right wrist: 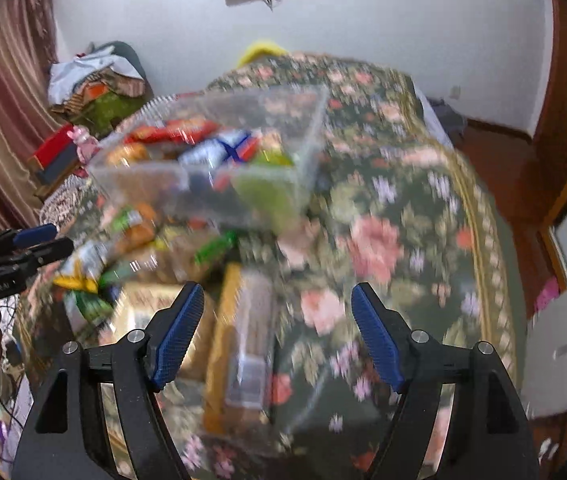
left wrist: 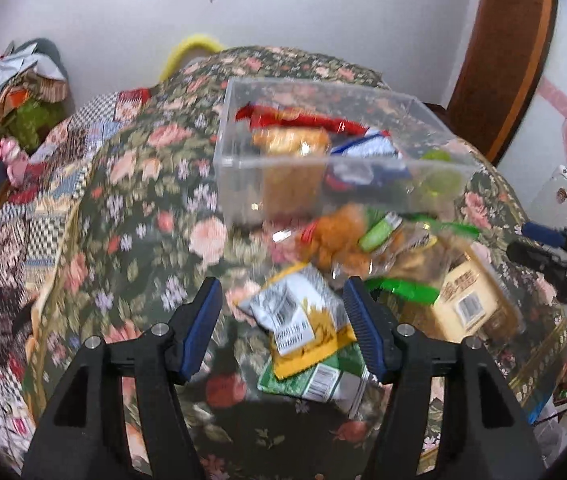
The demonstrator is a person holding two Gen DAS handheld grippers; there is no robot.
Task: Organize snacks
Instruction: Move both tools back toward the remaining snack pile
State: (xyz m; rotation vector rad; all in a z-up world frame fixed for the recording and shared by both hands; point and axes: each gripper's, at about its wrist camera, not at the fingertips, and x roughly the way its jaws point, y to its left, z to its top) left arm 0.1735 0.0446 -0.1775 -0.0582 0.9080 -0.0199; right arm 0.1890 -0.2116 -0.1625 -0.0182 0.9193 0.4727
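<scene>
1. Foil yellow-and-white packet (left wrist: 303, 320) lies on the floral counter (left wrist: 143, 200) before the clear bin (left wrist: 323, 168): light, crinkly, slippery.
2. My left claw (left wrist: 283, 328) is spread above it; right claw (right wrist: 277, 334) spread, empty.
3. I'd pinch its crimped edge.

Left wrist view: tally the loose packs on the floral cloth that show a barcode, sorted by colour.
yellow and white pack: 1
green and white pack: 1
tan pack: 1
Total: 3
The other loose packs are too blurred to show whether they have a barcode.
</scene>
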